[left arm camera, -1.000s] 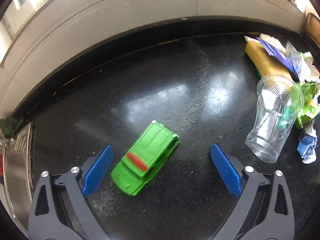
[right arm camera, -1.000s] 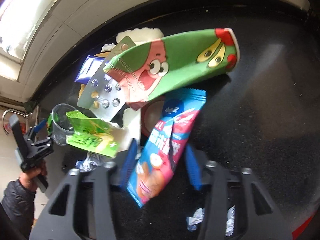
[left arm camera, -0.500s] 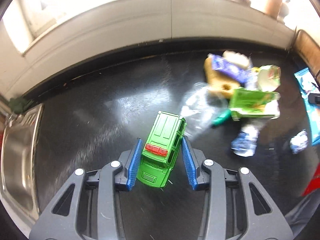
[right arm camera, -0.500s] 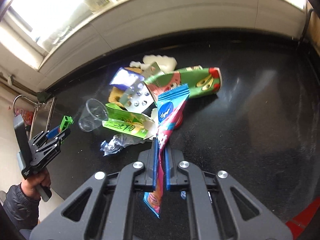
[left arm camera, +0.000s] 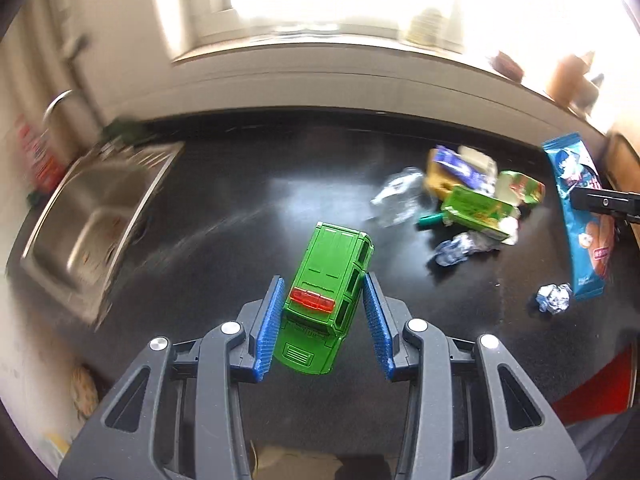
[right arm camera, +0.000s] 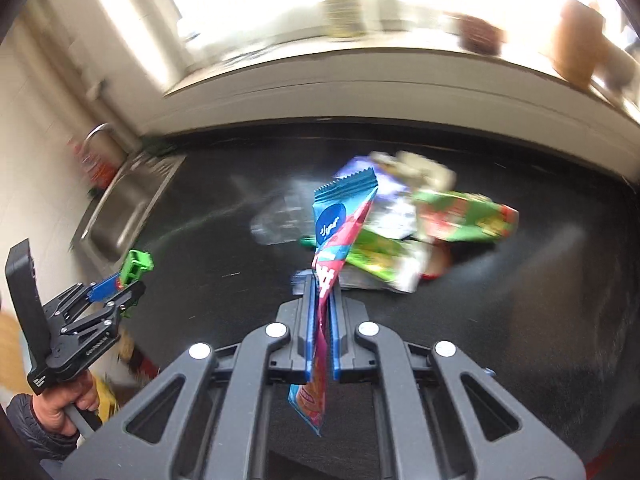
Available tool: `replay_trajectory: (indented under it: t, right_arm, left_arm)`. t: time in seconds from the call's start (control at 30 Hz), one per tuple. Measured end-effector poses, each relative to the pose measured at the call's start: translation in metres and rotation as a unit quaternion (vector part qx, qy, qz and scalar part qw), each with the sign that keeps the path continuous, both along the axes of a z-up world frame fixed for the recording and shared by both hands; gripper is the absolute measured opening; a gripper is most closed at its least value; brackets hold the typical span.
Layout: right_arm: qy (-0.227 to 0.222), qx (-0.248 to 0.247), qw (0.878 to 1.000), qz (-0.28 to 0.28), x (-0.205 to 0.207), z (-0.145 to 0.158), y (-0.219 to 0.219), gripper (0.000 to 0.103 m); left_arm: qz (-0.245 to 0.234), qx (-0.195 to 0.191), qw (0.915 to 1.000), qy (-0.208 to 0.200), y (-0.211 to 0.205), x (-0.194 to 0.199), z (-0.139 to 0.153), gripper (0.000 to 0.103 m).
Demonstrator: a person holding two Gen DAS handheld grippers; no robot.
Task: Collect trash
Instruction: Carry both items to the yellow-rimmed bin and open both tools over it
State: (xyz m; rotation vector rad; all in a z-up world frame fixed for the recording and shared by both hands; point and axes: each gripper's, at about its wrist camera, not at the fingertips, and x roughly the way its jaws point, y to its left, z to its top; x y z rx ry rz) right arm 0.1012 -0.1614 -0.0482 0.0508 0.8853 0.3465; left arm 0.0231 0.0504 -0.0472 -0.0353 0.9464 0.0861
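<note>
My left gripper (left arm camera: 323, 286) is shut on a green toy car (left arm camera: 326, 296) with a red light bar and holds it above the black counter (left arm camera: 248, 216). It also shows in the right wrist view (right arm camera: 120, 280) at the far left. My right gripper (right arm camera: 321, 280) is shut on a blue and pink snack wrapper (right arm camera: 334, 240), held upright above the counter. That wrapper also shows in the left wrist view (left arm camera: 580, 216) at the right. A trash pile (left arm camera: 476, 200) with a clear plastic cup (left arm camera: 394, 200), a green carton and wrappers lies on the counter.
A steel sink (left arm camera: 92, 216) is set in the counter at the left, with a tap (right arm camera: 100, 132) behind it. A crumpled foil ball (left arm camera: 554, 298) lies on the counter at the right. A window sill with bottles and jars runs along the back wall.
My left gripper closed on the green toy car and lifted it off the counter. My right gripper closed on the snack wrapper and raised it away from the trash pile.
</note>
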Motion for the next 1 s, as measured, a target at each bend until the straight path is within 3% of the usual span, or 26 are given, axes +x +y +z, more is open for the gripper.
replay_trajectory:
  t: [0.1, 0.2, 0.3, 0.43, 0.6, 0.63, 0.73, 0.83, 0.93, 0.97, 1.0]
  right_arm:
    - [0.012, 0.005, 0.994, 0.107, -0.003, -0.01, 0.077, 0.007]
    - [0.047, 0.021, 0.971, 0.232, -0.015, -0.036, 0.17, 0.007]
    - [0.088, 0.013, 0.934, 0.345, -0.043, -0.082, 0.264, 0.007]
    - [0.118, -0.042, 0.895, 0.429, -0.08, -0.155, 0.362, 0.007]
    - [0.139, -0.113, 0.866, 0.467, -0.094, -0.265, 0.442, 0.007]
    - [0.144, -0.124, 0.863, 0.467, -0.093, -0.282, 0.45, 0.007]
    - [0.149, -0.167, 0.853, 0.472, -0.095, -0.348, 0.486, 0.007]
    - [0.157, -0.195, 0.843, 0.476, -0.091, -0.391, 0.502, 0.007]
    - [0.152, -0.221, 0.835, 0.48, -0.094, -0.416, 0.504, 0.007]
    - [0.148, -0.23, 0.834, 0.479, -0.091, -0.42, 0.501, 0.007]
    - [0.143, -0.236, 0.835, 0.476, -0.09, -0.42, 0.504, 0.011]
  left_arm:
    - [0.078, -0.002, 0.997, 0.0, 0.04, -0.048, -0.005, 0.04]
    - [0.161, -0.004, 0.9869, 0.012, 0.084, -0.107, -0.023, 0.04]
    - [0.249, -0.029, 0.9674, 0.038, 0.13, -0.173, -0.062, 0.04]
    - [0.31, -0.046, 0.9481, 0.054, 0.17, -0.23, -0.121, 0.04]
    - [0.345, -0.084, 0.9327, 0.066, 0.212, -0.261, -0.221, 0.04]
    - [0.357, -0.103, 0.9258, 0.07, 0.223, -0.266, -0.25, 0.04]
    - [0.381, -0.128, 0.9129, 0.073, 0.242, -0.275, -0.302, 0.04]
    - [0.391, -0.14, 0.9064, 0.076, 0.243, -0.284, -0.343, 0.04]
    - [0.397, -0.145, 0.9028, 0.082, 0.245, -0.284, -0.371, 0.041]
    - [0.4, -0.15, 0.9004, 0.082, 0.245, -0.286, -0.376, 0.051]
    - [0.403, -0.158, 0.8978, 0.082, 0.247, -0.286, -0.377, 0.067]
